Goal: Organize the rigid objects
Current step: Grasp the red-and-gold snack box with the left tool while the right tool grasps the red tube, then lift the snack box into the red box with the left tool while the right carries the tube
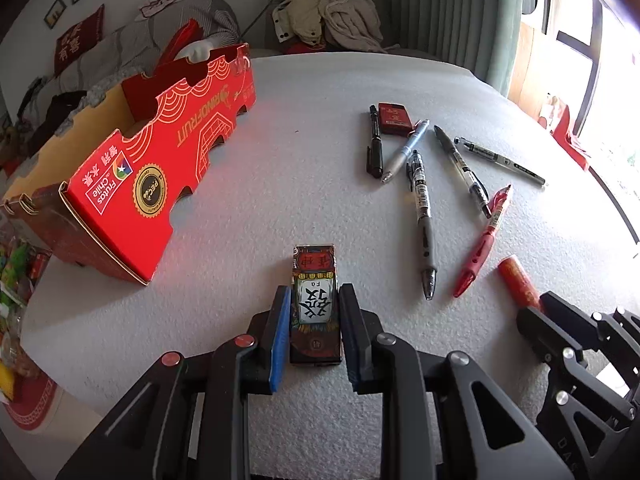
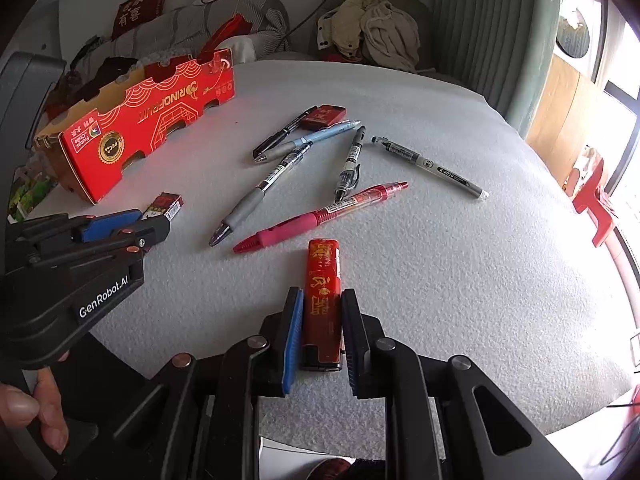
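Observation:
My left gripper is shut on a patterned lighter with a white label, which rests on the white table. The same lighter shows in the right wrist view between the left gripper's fingers. My right gripper is shut on a red lighter with gold characters; it also shows in the left wrist view. Several pens lie in a loose cluster further out, among them a red pen and a grey-grip pen. A third, dark red lighter lies beyond them.
An open red cardboard fruit box stands on the table's left side, also visible in the right wrist view. The table's far edge meets a sofa with clothes. A red chair stands off to the right.

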